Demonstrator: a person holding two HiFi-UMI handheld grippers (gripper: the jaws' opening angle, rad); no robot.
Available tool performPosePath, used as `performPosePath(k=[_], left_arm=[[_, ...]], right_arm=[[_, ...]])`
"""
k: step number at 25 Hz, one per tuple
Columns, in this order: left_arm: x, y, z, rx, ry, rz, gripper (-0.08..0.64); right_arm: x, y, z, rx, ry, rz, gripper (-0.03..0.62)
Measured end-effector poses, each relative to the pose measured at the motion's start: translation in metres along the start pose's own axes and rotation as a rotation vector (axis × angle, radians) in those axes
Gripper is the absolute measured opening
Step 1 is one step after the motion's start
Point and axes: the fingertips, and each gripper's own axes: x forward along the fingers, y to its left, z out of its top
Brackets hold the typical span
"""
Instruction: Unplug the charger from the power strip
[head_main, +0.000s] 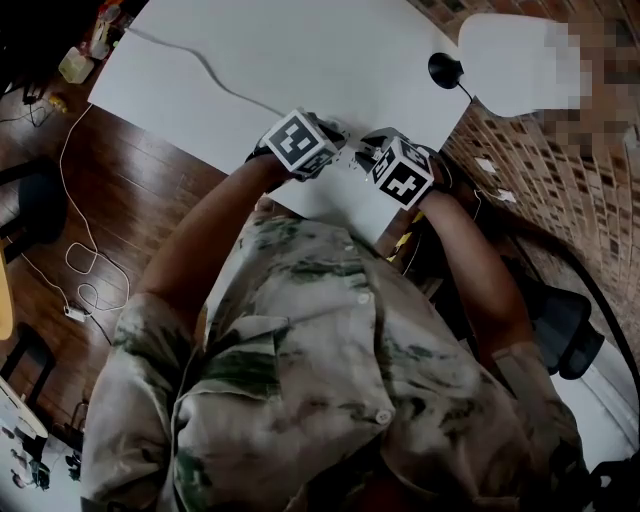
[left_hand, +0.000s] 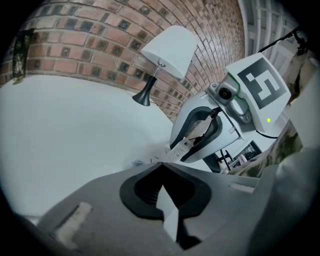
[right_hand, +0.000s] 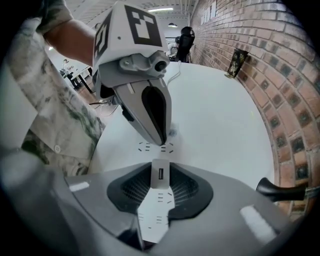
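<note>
Right now my right gripper (left_hand: 176, 149) has its jaws clamped on the white charger (right_hand: 160, 172), seated in the power strip (right_hand: 156, 146) on the bench (right_hand: 225, 110). My left gripper (right_hand: 162, 141) pinches the strip. Likely light, rigid, slick: squeeze its flat sides.

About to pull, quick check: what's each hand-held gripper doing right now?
Left hand-held gripper: closed on the white charger.
Right hand-held gripper: closed on the white power strip.
</note>
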Motion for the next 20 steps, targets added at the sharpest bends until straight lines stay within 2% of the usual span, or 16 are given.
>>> performPosePath(k=[6, 11, 16, 20], left_arm=[[0.004, 0.000, 0.003, -0.041, 0.031, 0.008, 0.002], [0.016, -0.008, 0.005, 0.077, 0.176, -0.014, 0.004], [0.021, -0.009, 0.004, 0.034, 0.248, -0.083, 0.000], [0.021, -0.008, 0.005, 0.013, 0.286, -0.091, 0.000]], right_arm=[[-0.001, 0.000, 0.001, 0.010, -0.017, -0.008, 0.103], [-0.001, 0.000, 0.003, 0.005, -0.013, -0.003, 0.104], [-0.002, 0.000, 0.004, 0.005, -0.015, -0.004, 0.104], [-0.002, 0.000, 0.004, -0.002, -0.007, -0.001, 0.103]])
